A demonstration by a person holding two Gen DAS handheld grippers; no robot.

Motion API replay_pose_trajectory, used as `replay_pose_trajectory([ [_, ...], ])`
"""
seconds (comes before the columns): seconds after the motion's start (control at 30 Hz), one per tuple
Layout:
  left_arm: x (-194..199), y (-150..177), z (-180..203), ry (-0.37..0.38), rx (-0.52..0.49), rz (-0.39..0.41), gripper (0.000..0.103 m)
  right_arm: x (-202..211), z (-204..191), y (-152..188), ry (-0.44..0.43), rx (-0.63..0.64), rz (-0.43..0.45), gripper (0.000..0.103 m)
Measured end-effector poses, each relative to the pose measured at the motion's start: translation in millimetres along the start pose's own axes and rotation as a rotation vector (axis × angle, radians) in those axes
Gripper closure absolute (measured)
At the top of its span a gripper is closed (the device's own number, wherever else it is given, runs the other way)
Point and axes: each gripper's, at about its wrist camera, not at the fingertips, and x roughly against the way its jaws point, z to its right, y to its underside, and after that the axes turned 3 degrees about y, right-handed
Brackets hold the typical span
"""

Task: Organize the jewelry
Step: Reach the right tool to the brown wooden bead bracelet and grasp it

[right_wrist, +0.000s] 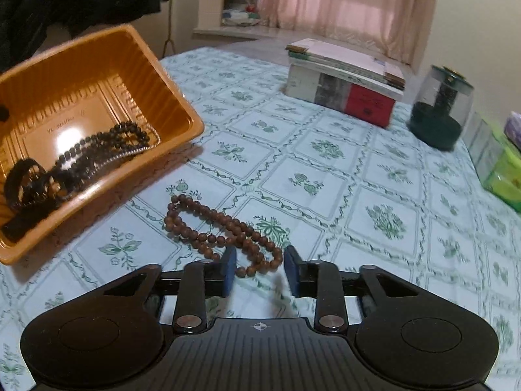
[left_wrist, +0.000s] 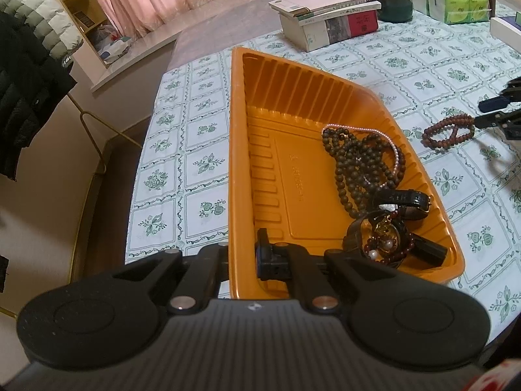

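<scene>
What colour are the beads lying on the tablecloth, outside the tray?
Reddish brown. The bead string shows best in the right wrist view, just before the right gripper.

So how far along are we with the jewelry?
Done: dark beads, a watch and bracelets already lie in the orange tray. In hand: the left gripper is shut on the tray's rim; the right gripper straddles the brown bead string, not gripping. Left: that string.
</scene>
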Motion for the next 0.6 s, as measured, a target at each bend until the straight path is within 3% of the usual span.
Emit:
replay_pose_trajectory([
  [0.2, -1, 0, 1, -0.004, -0.001, -0.008, 0.1, -24, -6, -6, -0.018, 0.117, -0.056, 0.081],
  [0.33, -2, 2, 1, -0.007, 0.0, -0.014, 0.1, -28, -10, -6, -0.002, 0.152, -0.069, 0.095],
  [0.6, -1, 1, 2, -0.009, -0.005, -0.016, 0.1, 3, -17, -1, 0.018, 0.119, -0.039, 0.096],
])
